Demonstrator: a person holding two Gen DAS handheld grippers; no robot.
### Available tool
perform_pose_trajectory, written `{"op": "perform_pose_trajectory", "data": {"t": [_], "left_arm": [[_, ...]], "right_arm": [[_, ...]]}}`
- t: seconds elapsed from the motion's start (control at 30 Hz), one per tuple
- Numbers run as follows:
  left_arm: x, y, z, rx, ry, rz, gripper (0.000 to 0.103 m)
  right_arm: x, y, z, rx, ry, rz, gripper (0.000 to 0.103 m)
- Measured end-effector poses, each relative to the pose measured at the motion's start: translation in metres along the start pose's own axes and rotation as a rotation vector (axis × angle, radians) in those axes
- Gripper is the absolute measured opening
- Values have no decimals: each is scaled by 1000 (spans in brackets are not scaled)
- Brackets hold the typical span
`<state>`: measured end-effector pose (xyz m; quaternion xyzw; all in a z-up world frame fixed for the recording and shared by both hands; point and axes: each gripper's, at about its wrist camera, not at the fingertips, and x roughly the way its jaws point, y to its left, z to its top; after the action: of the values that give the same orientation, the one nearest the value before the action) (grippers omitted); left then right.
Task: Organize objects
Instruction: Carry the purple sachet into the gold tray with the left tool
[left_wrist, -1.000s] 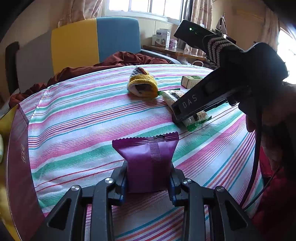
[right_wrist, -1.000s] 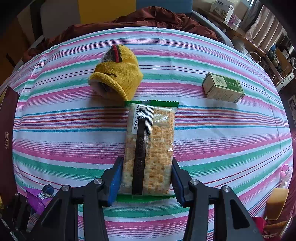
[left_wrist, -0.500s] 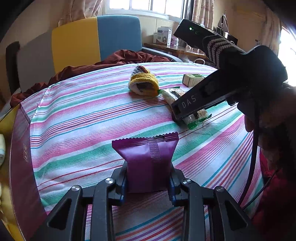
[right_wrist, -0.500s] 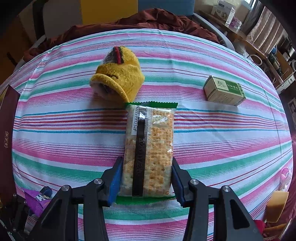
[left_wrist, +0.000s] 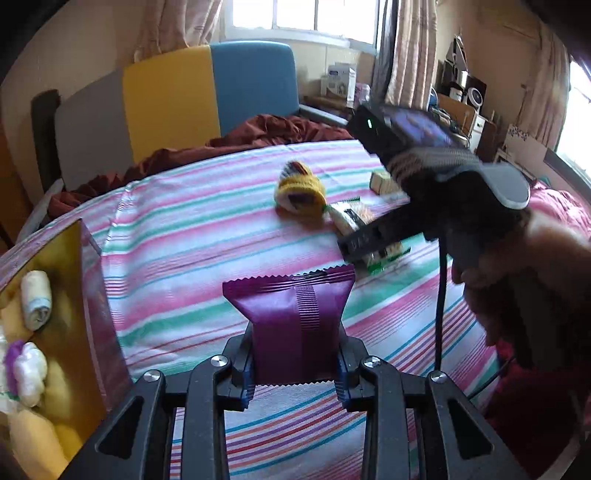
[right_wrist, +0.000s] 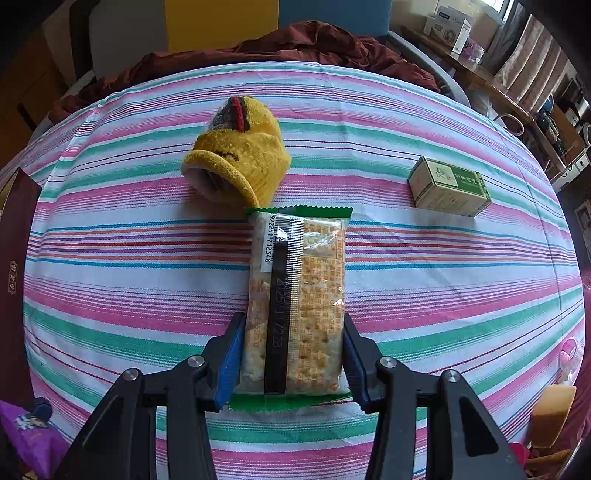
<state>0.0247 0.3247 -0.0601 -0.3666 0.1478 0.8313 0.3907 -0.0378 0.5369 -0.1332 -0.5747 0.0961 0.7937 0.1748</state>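
Between the pads of the left tool (left_wrist: 295, 363) sits a purple snack packet (left_wrist: 291, 325), clamped at its lower half and held upright above the striped table (left_wrist: 192, 258). To its left stands an open gold-lined box (left_wrist: 70, 314) with small rolled items inside. Over on the right, the right tool (right_wrist: 293, 354) grips a cracker packet (right_wrist: 299, 299) by its near end, the packet lying flat on the cloth. Just beyond its far end rests a yellow knitted hat (right_wrist: 240, 166), touching or nearly so. A small green box (right_wrist: 448, 186) lies well apart to the right.
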Motion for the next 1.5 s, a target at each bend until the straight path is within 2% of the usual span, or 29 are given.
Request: {"op": "perform_pose_trajectory", "data": {"t": [0.1,0.37,0.6,0.87,0.93,1.23,1.33,1.4,1.5], "left_arm": [[-20,9,6,-34,-19,10,33],[-60,45,15,-62,-90,115,33],[-77,89,5,-142,-112,188,33],[-87,139,-21,-240,-89,256,33],[-91,156,-28,-276,-84,256,34],[-119,258,-69,-575,-63,241,34],[-115,268,-68,-601,-49,232,33],[-106,268,-62,-602,-33,196,34],[-90,260,-46,-566,-19,180,34]], "right_arm": [[1,-1,0,-1,-2,0,49],[0,-4,-5,-4,-6,-4,49],[-3,-1,-7,-9,-10,-12,49],[-4,3,-7,-17,-15,-27,49],[-5,4,-7,-20,-17,-33,48],[-11,13,-7,-43,-23,-55,48],[-12,14,-7,-47,-23,-56,48],[-13,15,-6,-49,-23,-56,48],[-14,16,-7,-52,-24,-59,48]]}}
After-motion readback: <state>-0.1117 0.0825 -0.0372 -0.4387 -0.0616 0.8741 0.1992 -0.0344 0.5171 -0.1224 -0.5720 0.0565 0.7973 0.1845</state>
